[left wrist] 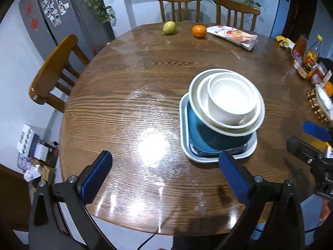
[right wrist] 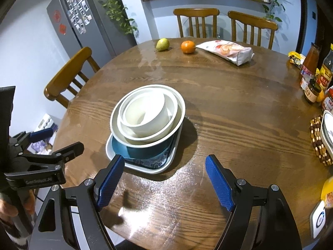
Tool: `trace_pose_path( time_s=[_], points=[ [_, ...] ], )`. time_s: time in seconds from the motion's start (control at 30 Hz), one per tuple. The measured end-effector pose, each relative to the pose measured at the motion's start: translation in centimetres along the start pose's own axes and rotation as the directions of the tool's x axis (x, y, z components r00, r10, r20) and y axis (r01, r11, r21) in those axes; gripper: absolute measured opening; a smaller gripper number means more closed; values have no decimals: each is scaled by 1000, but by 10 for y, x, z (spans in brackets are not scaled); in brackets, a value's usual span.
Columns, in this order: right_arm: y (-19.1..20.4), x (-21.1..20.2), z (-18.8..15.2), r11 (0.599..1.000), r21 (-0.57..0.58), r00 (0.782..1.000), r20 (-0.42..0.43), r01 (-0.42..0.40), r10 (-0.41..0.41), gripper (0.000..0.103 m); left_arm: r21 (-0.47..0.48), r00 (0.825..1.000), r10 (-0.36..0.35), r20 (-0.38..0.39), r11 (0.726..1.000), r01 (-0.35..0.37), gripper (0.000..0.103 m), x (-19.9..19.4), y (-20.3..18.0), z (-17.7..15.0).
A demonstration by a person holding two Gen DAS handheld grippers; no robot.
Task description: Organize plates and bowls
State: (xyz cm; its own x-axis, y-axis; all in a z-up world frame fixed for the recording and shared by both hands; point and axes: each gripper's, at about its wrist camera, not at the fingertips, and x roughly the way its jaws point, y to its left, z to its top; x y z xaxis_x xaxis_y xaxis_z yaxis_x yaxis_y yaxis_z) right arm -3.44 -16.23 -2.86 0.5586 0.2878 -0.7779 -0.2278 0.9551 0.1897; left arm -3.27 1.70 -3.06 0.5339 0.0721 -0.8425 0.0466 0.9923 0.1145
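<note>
Both grippers [left wrist: 164,179] [right wrist: 166,183] released, empty. Stack [right wrist: 145,120] leans on tray [right wrist: 156,169]: ceramic, heavy, slippery, breakable; grasp rims.

Near edge: the wooden table [right wrist: 229,112] lies bare and glossy under both wide-open grippers, nothing between their pads.
Centre obstacle: a stack of bowls [right wrist: 147,116] on a pale tray [right wrist: 145,167], leaning, just ahead of the right gripper [right wrist: 164,179].
Left side: open tabletop beside the stack, ahead of the left gripper [left wrist: 164,177].
Far edge: pear [left wrist: 169,28], orange [left wrist: 199,31] and snack bag [left wrist: 233,36] in a row.
Right rim: crowded with bottles and jars [right wrist: 316,73], a beaded trivet [right wrist: 318,141], perhaps a dish on it.
</note>
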Motion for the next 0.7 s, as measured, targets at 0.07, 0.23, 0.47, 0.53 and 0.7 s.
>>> trace_pose_path(
  time_s=[0.07,0.23,0.47,0.53,0.7],
  points=[
    [1,0,0,1000,-4,1000,-2,1,-1,81,-4,1000,2,-7,1000,-2,102,2,1,-1],
    [5,-2,0,1000,-13,1000,3,15,-15,81,-2,1000,17,-13,1000,-17,102,5,-1,0],
    [9,-4,0,999,-23,1000,4,26,-26,81,17,999,40,4,999,-40,102,4,-6,1],
    [9,-4,0,999,-22,1000,2,27,-27,81,19,999,36,0,999,-36,102,5,-6,1],
    [9,-3,0,999,-23,1000,1,28,-28,81,22,999,34,-8,999,-34,102,6,-7,0]
  ],
)
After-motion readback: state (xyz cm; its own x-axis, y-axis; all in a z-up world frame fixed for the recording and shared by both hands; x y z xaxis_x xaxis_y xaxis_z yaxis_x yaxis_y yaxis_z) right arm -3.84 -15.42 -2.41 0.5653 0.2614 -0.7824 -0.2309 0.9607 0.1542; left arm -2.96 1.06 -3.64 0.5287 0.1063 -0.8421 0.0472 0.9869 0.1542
